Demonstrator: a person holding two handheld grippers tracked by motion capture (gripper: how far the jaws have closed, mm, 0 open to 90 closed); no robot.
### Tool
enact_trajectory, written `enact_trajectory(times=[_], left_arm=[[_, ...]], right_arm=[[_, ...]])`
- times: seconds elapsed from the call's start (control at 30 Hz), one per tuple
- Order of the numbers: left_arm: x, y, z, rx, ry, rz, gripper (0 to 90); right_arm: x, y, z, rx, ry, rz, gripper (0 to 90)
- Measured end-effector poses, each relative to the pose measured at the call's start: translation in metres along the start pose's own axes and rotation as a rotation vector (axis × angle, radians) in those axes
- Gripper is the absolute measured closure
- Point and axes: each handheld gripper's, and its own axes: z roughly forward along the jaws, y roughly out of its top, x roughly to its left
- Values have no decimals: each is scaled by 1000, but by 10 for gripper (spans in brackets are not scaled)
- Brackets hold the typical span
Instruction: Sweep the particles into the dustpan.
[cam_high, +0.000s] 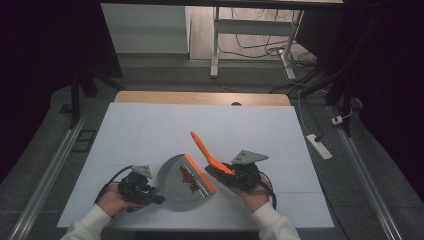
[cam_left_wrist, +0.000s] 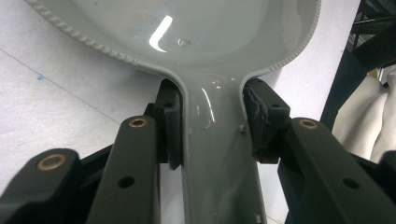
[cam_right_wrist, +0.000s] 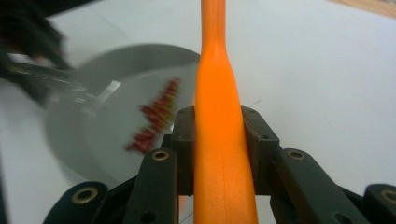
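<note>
While both hands work at the white table, count one grey dustpan, one orange brush and one red heap of bits in the pan. The left gripper is clamped on the pan's handle, orange lip facing right. The right gripper is clamped on the brush, whose long axis tilts up and away toward the table's far left.

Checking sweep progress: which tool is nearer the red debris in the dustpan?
Right. The right tool sits beside the red debris; the left tool grips the dustpan handle farther off.
</note>
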Motion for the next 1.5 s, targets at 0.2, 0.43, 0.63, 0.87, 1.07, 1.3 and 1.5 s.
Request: enact_trajectory(times=[0.2,0.43,0.63,0.87,1.07,1.3,1.5], left_arm=[[-1,0,0,0,1,0,616],[-2,0,1,1,4,2,616],[-4,1,2,1,3,4,616],[-6,3,6,7,2,8,616],[-6,3,7,-16,12,8,617],[-6,2,10,-53,42,29,618],[-7,2,9,-83,57,43,618]], right_arm=[[-12,-13,-6,61,-113,-20,700],[1,-18,-6,85,-98,-5,697],[12,-21,-9,83,-77,19,696],[13,-17,-15,16,68,98,700],[-5,-20,-25,-1,-18,109,699],[-18,-25,-25,19,-55,108,699],[-25,-26,-27,14,-61,117,699]])
